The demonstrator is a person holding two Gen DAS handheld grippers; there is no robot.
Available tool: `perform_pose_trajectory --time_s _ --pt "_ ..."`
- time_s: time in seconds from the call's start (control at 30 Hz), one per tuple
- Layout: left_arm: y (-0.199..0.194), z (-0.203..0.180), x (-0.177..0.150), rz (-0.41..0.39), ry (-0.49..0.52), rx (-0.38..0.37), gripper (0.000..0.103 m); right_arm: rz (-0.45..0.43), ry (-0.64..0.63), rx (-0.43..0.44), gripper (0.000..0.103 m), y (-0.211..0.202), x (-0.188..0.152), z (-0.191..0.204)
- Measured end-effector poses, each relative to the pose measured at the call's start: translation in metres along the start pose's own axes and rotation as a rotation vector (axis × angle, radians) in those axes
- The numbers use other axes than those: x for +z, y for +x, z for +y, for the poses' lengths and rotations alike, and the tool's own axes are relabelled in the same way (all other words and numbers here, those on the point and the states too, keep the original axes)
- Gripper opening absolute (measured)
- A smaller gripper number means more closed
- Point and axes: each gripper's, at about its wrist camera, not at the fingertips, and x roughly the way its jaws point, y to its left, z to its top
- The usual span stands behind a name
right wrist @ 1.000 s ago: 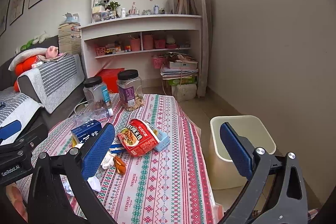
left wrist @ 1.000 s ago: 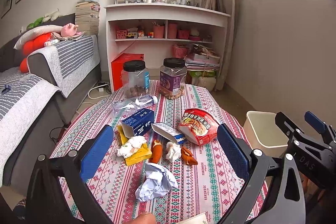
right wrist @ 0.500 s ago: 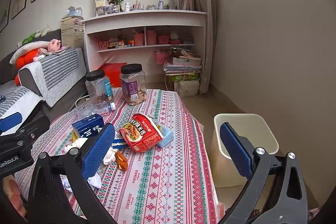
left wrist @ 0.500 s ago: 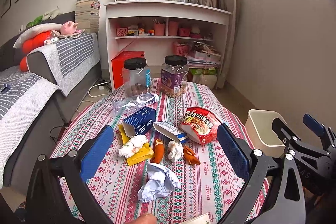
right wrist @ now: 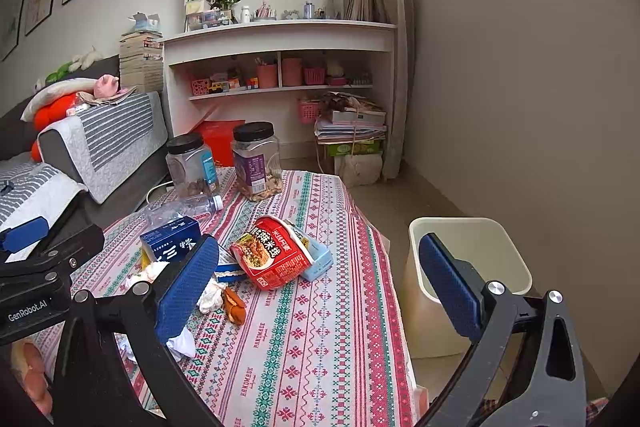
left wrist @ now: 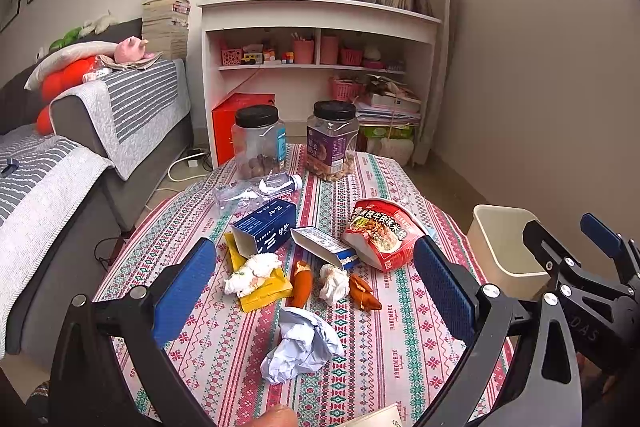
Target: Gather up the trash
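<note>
Left wrist view. Left claw (left wrist: pixel 316 287): blue-padded fingers spread wide, pinching nothing, above the bench (left wrist: pixel 404 359) with its red, green and white patterned cloth. Between the fingers: crumpled pale-blue paper ball (left wrist: pixel 302 345), white tissue wad on a yellow wrapper (left wrist: pixel 256 273), dark blue carton (left wrist: pixel 266 227) lying on its side, red instant-noodle bowl (left wrist: pixel 380 233) tipped over. Behind them: crushed clear plastic bottle (left wrist: pixel 256 187), two black-lidded clear jars (left wrist: pixel 256 141).

Right wrist view. Right claw (right wrist: pixel 320 287): fingers spread, empty. Cream plastic waste bin (right wrist: pixel 464 267) on the floor just beside the bench's right edge.
</note>
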Motion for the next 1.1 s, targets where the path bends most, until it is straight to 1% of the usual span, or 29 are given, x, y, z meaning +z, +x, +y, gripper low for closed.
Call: perform_pose_trajectory --time_s 0.8,1.1 --pt "0.009 0.001 -0.007 0.022 -0.005 -0.001 0.096 0.004 -0.005 0.006 0.096 0.0 -0.002 0.002" --pt "0.012 0.0 -0.005 0.031 -0.015 0.001 0.096 0.006 -0.004 0.006 0.096 0.0 -0.002 0.002"
